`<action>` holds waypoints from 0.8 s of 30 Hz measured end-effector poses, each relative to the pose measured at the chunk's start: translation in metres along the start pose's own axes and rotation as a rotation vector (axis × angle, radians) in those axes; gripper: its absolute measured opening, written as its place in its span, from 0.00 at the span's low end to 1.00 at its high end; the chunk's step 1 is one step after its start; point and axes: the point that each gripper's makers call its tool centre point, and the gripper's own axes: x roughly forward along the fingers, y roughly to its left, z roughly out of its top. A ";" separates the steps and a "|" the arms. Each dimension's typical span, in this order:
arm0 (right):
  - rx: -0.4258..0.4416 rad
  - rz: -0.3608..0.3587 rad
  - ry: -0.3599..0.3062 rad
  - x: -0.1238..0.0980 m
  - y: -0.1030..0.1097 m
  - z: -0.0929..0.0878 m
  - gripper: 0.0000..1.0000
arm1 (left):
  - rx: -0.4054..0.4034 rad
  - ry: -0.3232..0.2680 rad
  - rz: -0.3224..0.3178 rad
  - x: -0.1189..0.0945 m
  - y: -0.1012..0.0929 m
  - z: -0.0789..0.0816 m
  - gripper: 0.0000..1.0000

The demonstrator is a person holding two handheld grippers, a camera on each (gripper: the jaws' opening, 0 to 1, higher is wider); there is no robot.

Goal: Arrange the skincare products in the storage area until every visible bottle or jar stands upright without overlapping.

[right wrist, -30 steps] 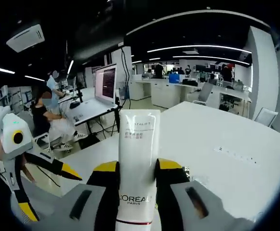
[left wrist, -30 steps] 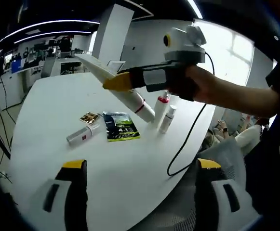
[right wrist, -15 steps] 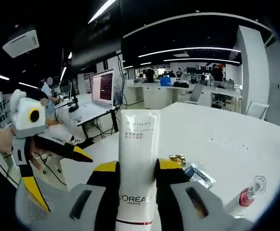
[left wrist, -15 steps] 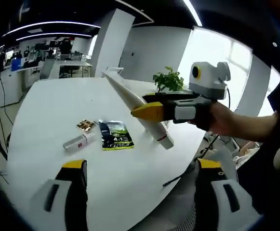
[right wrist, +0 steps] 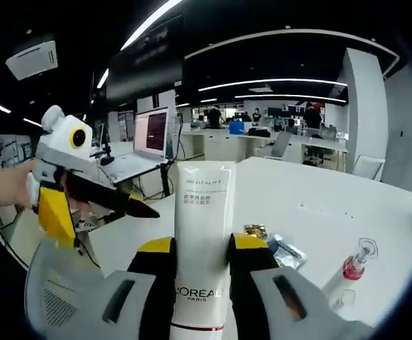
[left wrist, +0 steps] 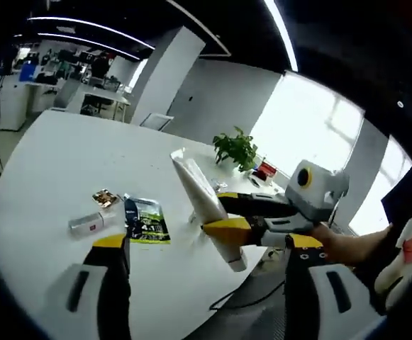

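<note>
The right tongs [right wrist: 201, 263] are clamped on a white L'Oréal tube [right wrist: 202, 241], jaws pressing its two flat faces near the capped lower end. In the left gripper view the same tube [left wrist: 204, 210] hangs in the air above the near edge of the white tabletop [left wrist: 42, 170], carried by the right tongs [left wrist: 227, 228].

The tube looks like soft squeezable plastic: light, smooth and a little slippery, and it probably gives under pressure. A hold low on the body, where it is roundest and fullest, should be firmer than one on the thin crimped end, which would likely fold.

Its long axis runs straight out along the right tongs. Seen from the left gripper view, the flat crimped seal points up and away over the tabletop, and the capped end with a red band points down toward the tabletop's near edge, so the tube is tilted, not upright. To stand, it would need the cap end down, since the seal end is too narrow to bear it.

The left tongs [left wrist: 204, 244] are spread wide and hold nothing.

On the tabletop beyond the tube lie a small white tube [left wrist: 86, 224] on its side, a gold sachet [left wrist: 106, 198] and a green sachet [left wrist: 146, 221], close together. In the right gripper view a clear bottle with a red collar [right wrist: 354, 269] stands upright to the right of the sachets.
</note>
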 end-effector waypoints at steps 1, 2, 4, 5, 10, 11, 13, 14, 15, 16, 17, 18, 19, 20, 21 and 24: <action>-0.009 -0.002 -0.007 -0.002 0.002 0.001 0.27 | -0.019 -0.016 -0.011 0.003 -0.002 0.004 0.81; -0.013 -0.005 -0.010 -0.005 0.005 0.001 0.27 | -0.034 -0.032 -0.026 0.006 -0.006 0.009 0.80; -0.023 -0.010 -0.016 -0.009 0.010 0.002 0.28 | -0.049 -0.050 -0.036 0.012 -0.010 0.013 0.77; -0.032 -0.014 -0.020 -0.011 0.012 0.002 0.28 | -0.054 -0.053 -0.039 0.015 -0.011 0.014 0.76; -0.043 -0.026 -0.031 -0.019 0.020 0.001 0.28 | -0.077 -0.060 -0.057 0.024 -0.015 0.014 0.62; -0.041 -0.032 -0.033 -0.020 0.022 0.001 0.28 | -0.081 -0.062 -0.059 0.024 -0.013 0.014 0.59; -0.038 -0.037 -0.033 -0.021 0.023 0.000 0.28 | -0.091 -0.071 -0.060 0.025 -0.015 0.014 0.54; -0.039 -0.040 -0.033 -0.021 0.024 0.000 0.28 | -0.095 -0.075 -0.061 0.025 -0.015 0.014 0.51; -0.040 -0.047 -0.034 -0.022 0.024 0.000 0.28 | -0.098 -0.080 -0.063 0.026 -0.014 0.015 0.48; -0.041 -0.050 -0.036 -0.022 0.024 0.001 0.28 | -0.101 -0.086 -0.065 0.026 -0.015 0.015 0.45; -0.040 -0.050 -0.038 -0.022 0.024 0.002 0.28 | -0.103 -0.088 -0.065 0.026 -0.016 0.014 0.41; -0.040 -0.054 -0.041 -0.022 0.025 0.003 0.28 | -0.101 -0.087 -0.062 0.027 -0.017 0.012 0.39; -0.045 -0.058 -0.044 -0.023 0.025 0.004 0.28 | -0.097 -0.084 -0.057 0.027 -0.018 0.010 0.36; -0.057 -0.057 -0.043 -0.022 0.026 0.005 0.28 | -0.091 -0.079 -0.052 0.027 -0.017 0.008 0.32; -0.062 -0.058 -0.042 -0.022 0.026 0.005 0.28 | -0.088 -0.076 -0.045 0.027 -0.012 0.008 0.30; -0.069 -0.047 -0.044 -0.021 0.031 0.008 0.28 | -0.072 -0.099 -0.039 0.027 -0.013 0.011 0.20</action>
